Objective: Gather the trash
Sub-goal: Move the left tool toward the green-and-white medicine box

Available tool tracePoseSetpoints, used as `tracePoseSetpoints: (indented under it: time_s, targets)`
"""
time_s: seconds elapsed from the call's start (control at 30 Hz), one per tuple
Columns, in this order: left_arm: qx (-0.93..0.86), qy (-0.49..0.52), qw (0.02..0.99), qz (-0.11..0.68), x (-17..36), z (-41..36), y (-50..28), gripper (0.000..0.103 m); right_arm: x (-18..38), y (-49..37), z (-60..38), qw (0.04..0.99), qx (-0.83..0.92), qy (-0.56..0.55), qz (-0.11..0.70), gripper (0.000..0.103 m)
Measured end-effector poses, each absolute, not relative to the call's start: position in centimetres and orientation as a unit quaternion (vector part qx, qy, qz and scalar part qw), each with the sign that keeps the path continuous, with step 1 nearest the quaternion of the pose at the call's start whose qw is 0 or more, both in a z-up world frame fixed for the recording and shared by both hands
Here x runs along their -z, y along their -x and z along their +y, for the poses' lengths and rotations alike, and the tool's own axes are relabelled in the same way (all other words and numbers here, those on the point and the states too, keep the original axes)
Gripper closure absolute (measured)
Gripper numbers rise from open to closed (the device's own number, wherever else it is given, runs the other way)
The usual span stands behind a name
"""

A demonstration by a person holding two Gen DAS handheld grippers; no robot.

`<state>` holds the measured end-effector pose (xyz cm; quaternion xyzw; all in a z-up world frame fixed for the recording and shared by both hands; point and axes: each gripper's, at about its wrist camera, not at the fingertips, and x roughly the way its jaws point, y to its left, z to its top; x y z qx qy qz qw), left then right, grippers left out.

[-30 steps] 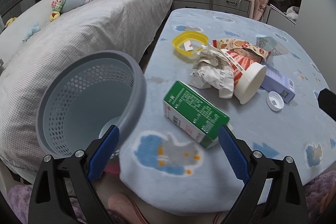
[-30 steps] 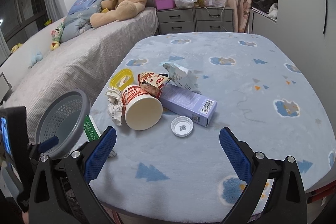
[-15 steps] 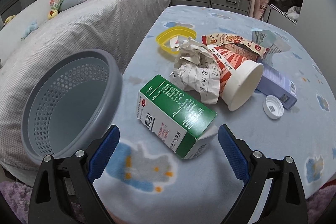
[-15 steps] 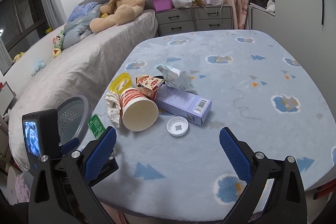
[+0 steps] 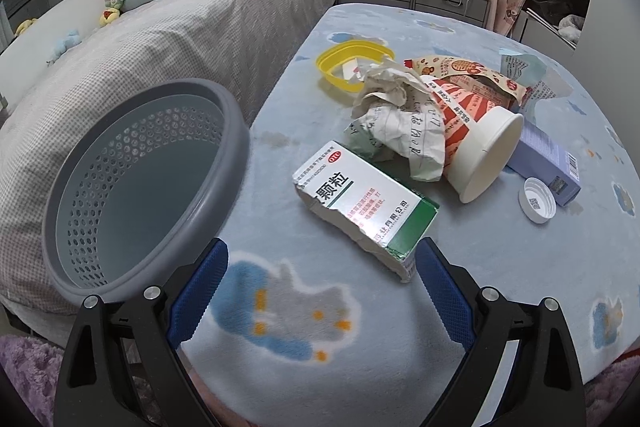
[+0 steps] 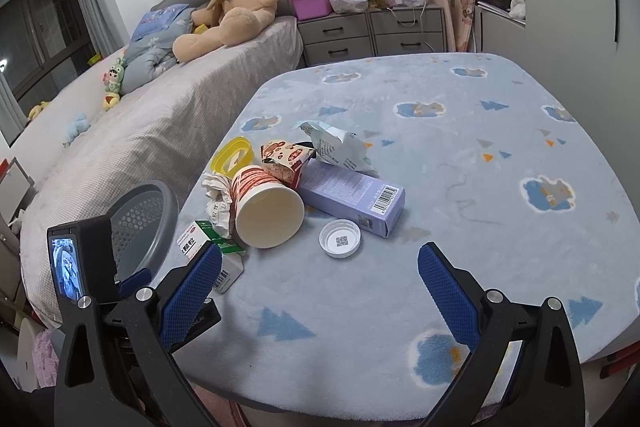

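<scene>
The left gripper [image 5: 320, 281] has closed in on the green-and-white cardboard medicine box [image 5: 366, 205] lying on the blue blanket-covered table [image 5: 500, 267] – its fingers wide, nothing gripped – so a grasp looks near, while the right gripper [image 6: 320, 281] hangs wide and empty.

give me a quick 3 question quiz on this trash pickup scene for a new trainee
1. True or false: the paper cup stands upright on the table.
2. Which piece of trash lies nearest the open left gripper?
A. the green and white medicine box
B. the white bottle cap
C. the yellow lid
3. Fill the blank: the grey basket sits off the table's ___ edge, towards the bed.

Key
1. False: it lies on its side, its mouth towards the right gripper, which is open and holds nothing.
2. A
3. left
</scene>
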<state>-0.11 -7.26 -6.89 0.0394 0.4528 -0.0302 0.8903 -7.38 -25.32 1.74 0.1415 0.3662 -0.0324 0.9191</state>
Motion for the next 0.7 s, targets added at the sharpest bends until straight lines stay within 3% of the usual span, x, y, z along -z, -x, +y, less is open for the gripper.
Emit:
tracePoseSetpoints:
  time_s: [0.7]
  targets:
    - [0.032,-0.045,0.886,0.460,7.2,-10.3,-2.4,0.012,-2.6,7.9,-26.6,0.920,0.032,-0.169,0.352,0.006]
